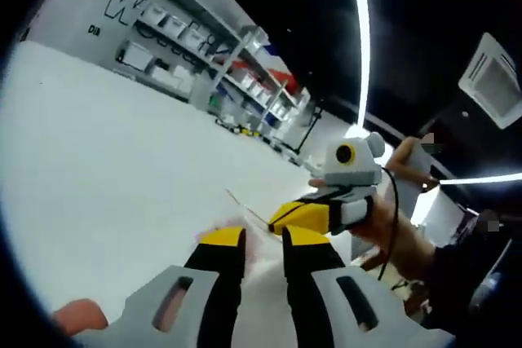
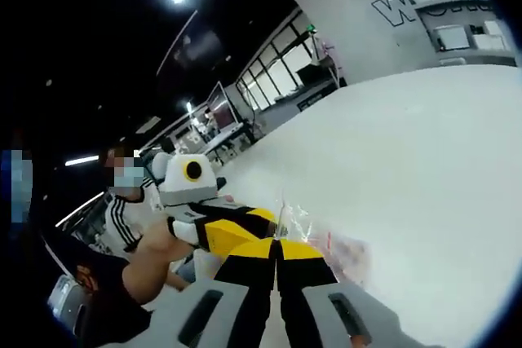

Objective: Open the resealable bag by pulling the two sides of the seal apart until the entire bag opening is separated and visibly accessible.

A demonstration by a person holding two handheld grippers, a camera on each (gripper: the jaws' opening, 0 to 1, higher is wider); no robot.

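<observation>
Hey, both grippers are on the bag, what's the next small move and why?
Probably pull the grippers apart. The right gripper looks shut on the clear bag's edge, the left gripper pinches close beside it, and no opening shows yet.

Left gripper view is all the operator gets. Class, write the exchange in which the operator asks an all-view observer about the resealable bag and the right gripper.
Operator: Are the right gripper's fingers closed?
Observer: Yes. The right gripper has its fingers pressed together on the clear edge of the bag.
Operator: Where is the rest of it?
Observer: On the white table, with the pink-printed part beyond those fingers.
Operator: Is anyone behind my left gripper?
Observer: A person in a striped top is behind the left gripper.
</observation>
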